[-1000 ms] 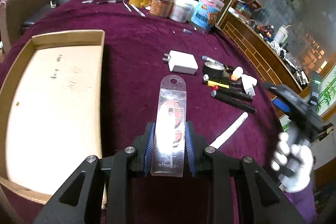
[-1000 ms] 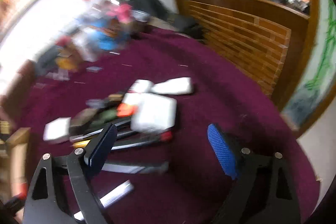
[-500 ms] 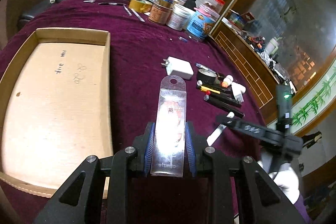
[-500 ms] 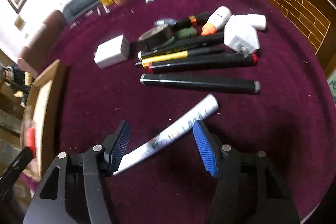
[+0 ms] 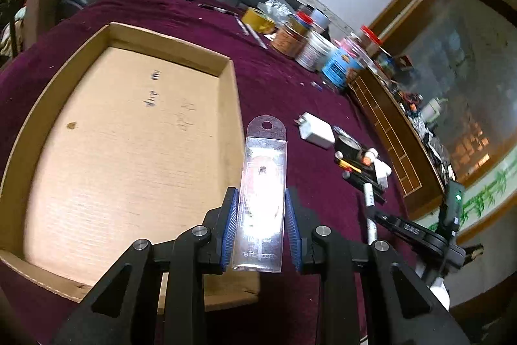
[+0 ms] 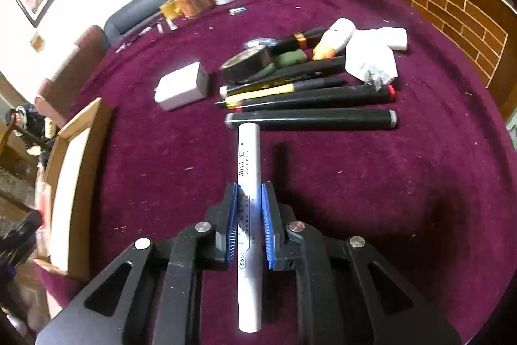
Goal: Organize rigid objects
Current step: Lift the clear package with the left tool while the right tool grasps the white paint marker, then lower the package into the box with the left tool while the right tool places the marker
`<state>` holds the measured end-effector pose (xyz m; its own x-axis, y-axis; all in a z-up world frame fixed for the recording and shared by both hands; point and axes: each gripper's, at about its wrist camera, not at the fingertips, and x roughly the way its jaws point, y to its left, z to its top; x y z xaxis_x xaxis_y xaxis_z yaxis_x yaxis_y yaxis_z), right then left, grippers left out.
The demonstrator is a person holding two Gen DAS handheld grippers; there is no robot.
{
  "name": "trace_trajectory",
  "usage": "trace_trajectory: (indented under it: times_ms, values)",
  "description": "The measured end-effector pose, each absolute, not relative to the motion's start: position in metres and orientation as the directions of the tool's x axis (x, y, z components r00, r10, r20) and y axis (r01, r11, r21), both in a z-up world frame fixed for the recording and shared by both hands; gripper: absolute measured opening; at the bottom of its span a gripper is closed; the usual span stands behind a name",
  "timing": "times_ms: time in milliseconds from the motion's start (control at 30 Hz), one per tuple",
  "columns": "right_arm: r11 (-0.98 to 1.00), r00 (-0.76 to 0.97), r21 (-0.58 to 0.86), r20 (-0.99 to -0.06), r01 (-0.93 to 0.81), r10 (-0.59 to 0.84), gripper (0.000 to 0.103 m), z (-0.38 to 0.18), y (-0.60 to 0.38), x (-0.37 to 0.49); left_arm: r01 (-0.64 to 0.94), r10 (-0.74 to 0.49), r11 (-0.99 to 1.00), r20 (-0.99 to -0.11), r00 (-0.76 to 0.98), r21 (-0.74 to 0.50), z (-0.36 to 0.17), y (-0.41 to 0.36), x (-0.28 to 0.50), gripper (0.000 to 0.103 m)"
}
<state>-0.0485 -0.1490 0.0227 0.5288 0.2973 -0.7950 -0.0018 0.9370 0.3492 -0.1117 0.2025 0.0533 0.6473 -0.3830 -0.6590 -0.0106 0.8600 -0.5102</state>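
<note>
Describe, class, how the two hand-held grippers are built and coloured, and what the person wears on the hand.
Both the left gripper and right gripper have black angular linkage arms with round silver pivot pins and blue ribbed pads. Seen from the left wrist view, the right gripper's body carries white lettering, a green indicator light and a dark cable. The hand wears a white glove.

Two grippers (image 5: 261, 227) (image 6: 248, 225), one cardboard tray (image 5: 231, 92), one white marker (image 6: 248, 183) (gripped), two white chargers (image 6: 181, 86).

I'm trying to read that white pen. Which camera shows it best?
The right wrist view: the pen fills the middle of the picture, clamped between the right tool's blue pads, its print visible. The left wrist view shows it only small and far right, partly hidden behind the left tool.
</note>
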Motion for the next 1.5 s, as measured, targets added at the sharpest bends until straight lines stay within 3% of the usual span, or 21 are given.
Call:
trace_trajectory:
  times_ms: [233, 500, 833, 1067, 1233, 1500]
  values:
    - [0.843, 0.487, 0.518, -0.703, -0.148, 0.518, 0.012, 0.048, -0.108, -0.041, -0.046, -0.342, 0.865, -0.655, 0.674, -0.5, 0.061, 0.226, -0.104, 0.024]
    - [0.695, 0.292, 0.662, -0.631, -0.282, 0.719, 0.012, 0.066, -0.018, -0.004, -0.087, -0.261, 0.898, -0.683, 0.682, -0.431, 0.064, 0.249, -0.063, 0.024]
    - [0.757, 0.252, 0.55, -0.724, -0.352, 0.642, 0.013, 0.059, 0.09, 0.058, -0.182, -0.35, 0.833, -0.753, 0.557, -0.523, 0.01, 0.273, 0.015, 0.024]
    - [0.821, 0.203, 0.453, -0.819, -0.347, 0.537, 0.013, 0.031, 0.123, 0.098, -0.191, -0.323, 0.846, -0.764, 0.559, -0.498, 0.003, 0.269, 0.031, 0.025]
    - [0.821, 0.192, 0.477, -0.815, -0.314, 0.547, 0.013, 0.016, 0.123, 0.108, -0.169, -0.319, 0.851, -0.746, 0.584, -0.497, 0.004, 0.269, 0.023, 0.04]
    - [0.839, 0.321, 0.425, -0.786, -0.341, 0.529, 0.013, 0.048, 0.105, 0.078, -0.091, -0.351, 0.874, -0.748, 0.564, -0.478, 0.008, 0.269, 0.022, 0.05]
